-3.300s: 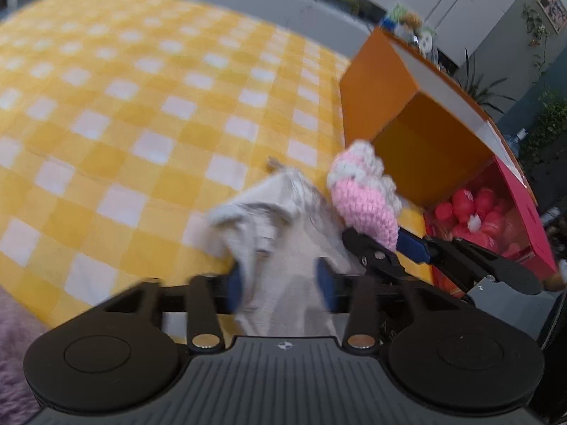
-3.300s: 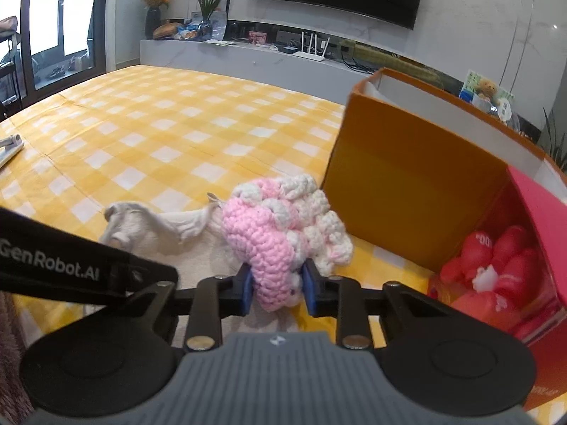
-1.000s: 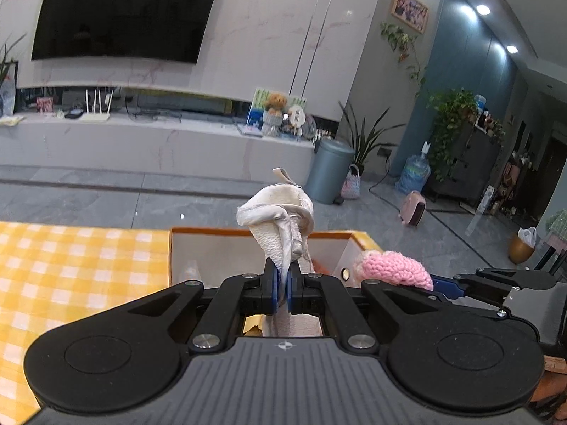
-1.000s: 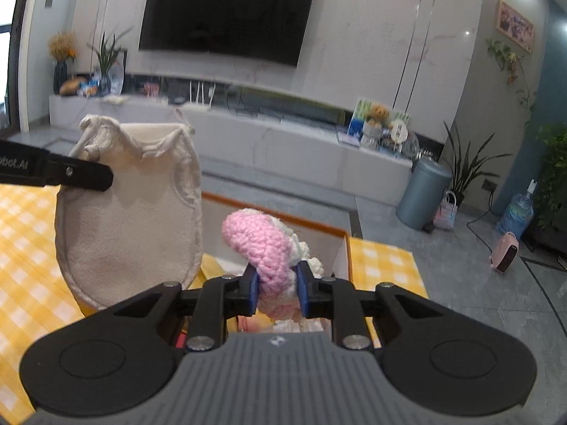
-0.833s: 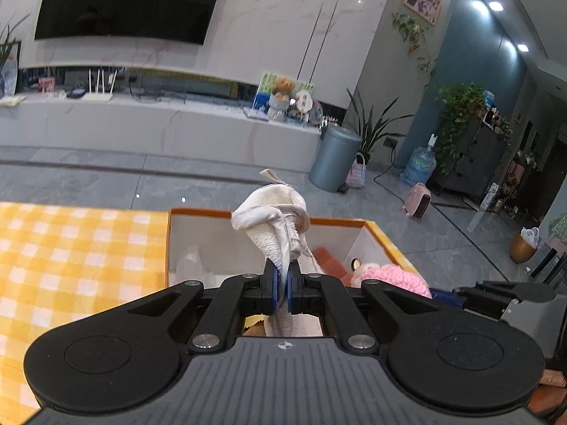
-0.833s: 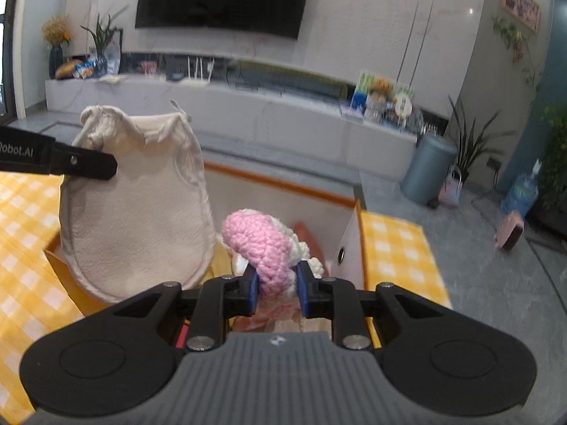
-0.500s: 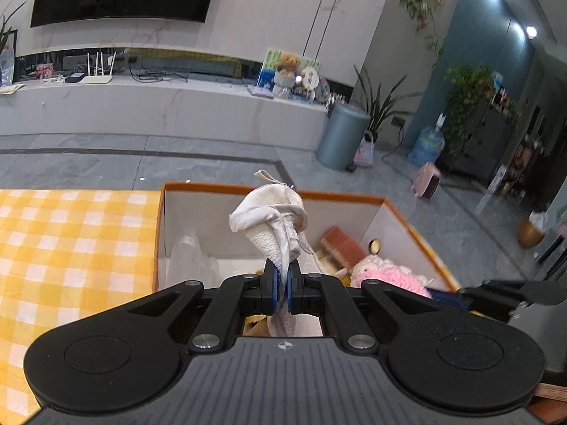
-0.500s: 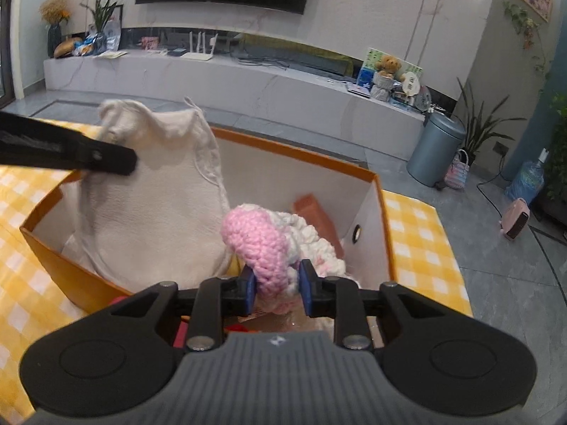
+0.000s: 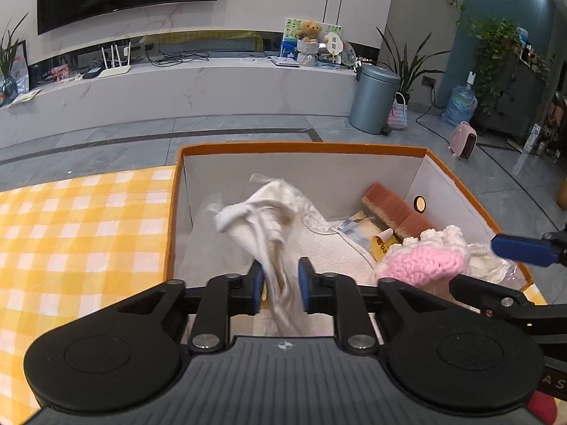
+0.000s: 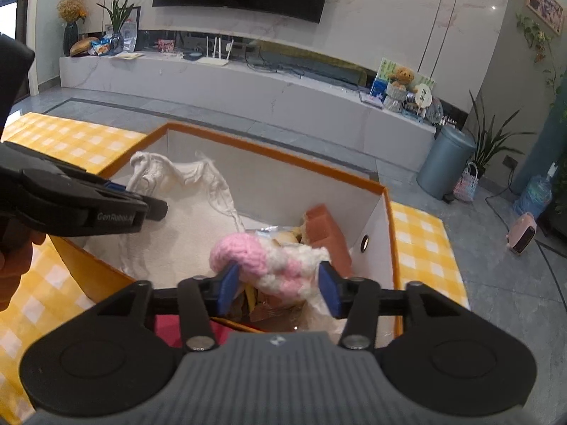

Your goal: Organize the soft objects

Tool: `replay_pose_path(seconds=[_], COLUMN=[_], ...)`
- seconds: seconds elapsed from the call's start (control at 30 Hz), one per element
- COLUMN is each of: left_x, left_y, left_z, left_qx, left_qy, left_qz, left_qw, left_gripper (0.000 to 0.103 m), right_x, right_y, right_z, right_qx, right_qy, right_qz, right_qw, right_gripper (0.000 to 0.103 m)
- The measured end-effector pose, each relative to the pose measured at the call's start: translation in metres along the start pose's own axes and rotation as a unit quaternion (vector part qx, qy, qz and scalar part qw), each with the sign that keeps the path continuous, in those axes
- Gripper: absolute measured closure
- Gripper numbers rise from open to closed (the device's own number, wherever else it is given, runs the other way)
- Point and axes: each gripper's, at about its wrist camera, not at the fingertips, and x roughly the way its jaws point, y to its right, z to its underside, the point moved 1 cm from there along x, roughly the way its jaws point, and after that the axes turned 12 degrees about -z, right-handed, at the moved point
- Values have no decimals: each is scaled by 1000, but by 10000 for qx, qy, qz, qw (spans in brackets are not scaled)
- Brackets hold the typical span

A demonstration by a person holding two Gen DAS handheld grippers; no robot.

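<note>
Left gripper (image 9: 280,285), angled down over the near edge of the box (image 9: 301,148): its jaws are opening, and the white cloth pouch (image 9: 264,212) hangs loose in the gap between the blue pads, its lower end blurred and its bulk draped inside the box on the left. Right gripper (image 10: 278,288), likewise tilted downward into the box: jaws opening, with the pink-and-white crocheted toy (image 10: 265,258) lying between the pads, no longer pinched; whether either pad touches it is hard to tell. One hand (image 10: 12,258) shows at the left edge of the right wrist view, cut off by the frame, gripping the handle of the left gripper. Counted: two grippers, one box, one pouch, one toy, one brown sponge-like block (image 9: 397,209) against the far right wall. Beneath the toy lie wrappers and red items, mostly hidden and not identifiable. The box stands on a yellow checked cloth (image 9: 81,233); its near wall is concealed by the gripper bodies.
</note>
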Motion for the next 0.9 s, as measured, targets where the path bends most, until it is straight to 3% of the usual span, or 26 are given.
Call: replay_pose_path(seconds=[0.03,0.17,0.27,0.43,0.53,0.7,0.8,0.9], left_x=[-3,-23,-48,-101,-134,-185,-208,-220], left_y=[-2,-10,-15,-20,-21,-18,-11,-4], left_z=[-1,-7,-9,-6,1,21,39,53], left_qx=[-20,-164,-285,-307,-336,-165,38,198], left_qy=[26,295,503,1143,1545,2284,2838,2993], left_qz=[-6,-51,-21,-84,-153,-332,-512,-693], left_qw=[10000,9994,9983,9929,9873,9729,9575,9514], left_gripper=[70,38,36,31,28,25,21,18], right_x=[-3,-21,-38,-76,-104,-148,-170,-186], right_y=[-2,-4,-7,-12,-17,-30,-44,-62], right_z=[-1,-5,-8,-12,-10,3,16,30], right_qx=[-19,9,-3,54,177,397,421,352], right_qy=[44,230,419,791,1106,1511,1686,1807], right_qz=[19,46,115,214,241,190,149,187], right_qw=[10000,9997,9991,9966,9934,9875,9847,9827], right_gripper=[42,32,23,22,15,8,7,4])
